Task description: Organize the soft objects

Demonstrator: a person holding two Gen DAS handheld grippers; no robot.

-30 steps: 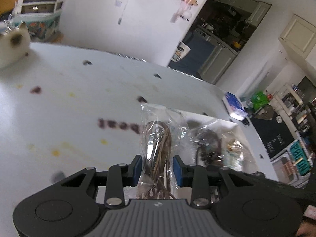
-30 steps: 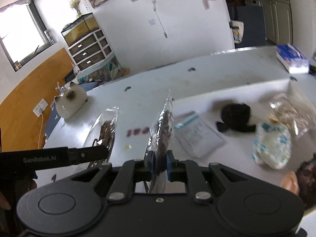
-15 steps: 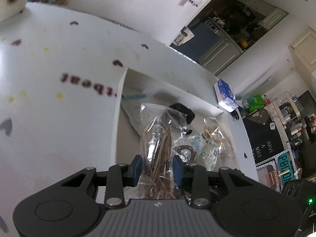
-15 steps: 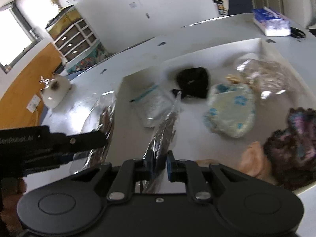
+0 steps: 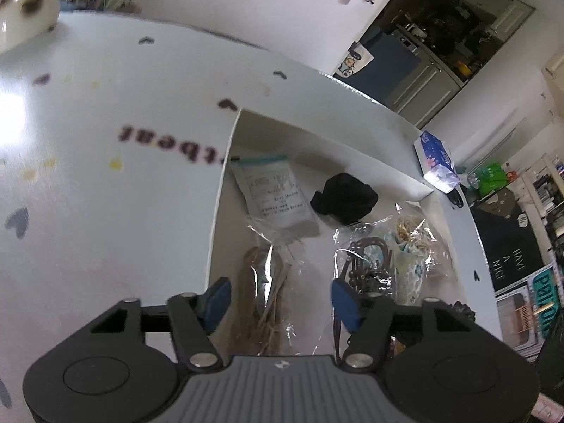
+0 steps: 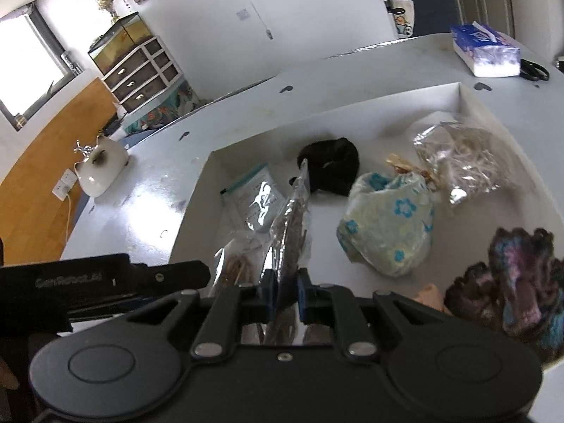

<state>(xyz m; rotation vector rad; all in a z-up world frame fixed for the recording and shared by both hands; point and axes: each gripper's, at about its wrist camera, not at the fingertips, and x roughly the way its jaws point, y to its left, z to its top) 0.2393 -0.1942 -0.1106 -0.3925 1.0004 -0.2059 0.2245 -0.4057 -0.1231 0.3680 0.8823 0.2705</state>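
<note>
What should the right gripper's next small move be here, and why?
Probably opening the right gripper to drop its clear bag. It is shut on the bag's edge, hanging over the white box above a bare stretch of floor. The left gripper has just been opening, and its bag of brown cord lies loose between the pads in the box.

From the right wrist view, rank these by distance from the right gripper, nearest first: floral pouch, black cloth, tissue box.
1. Floral pouch: in the white box, just ahead and to the right of the right gripper.
2. Black cloth: deeper in the box, near its far wall.
3. Tissue box: outside the box, on the table's far right.
</note>
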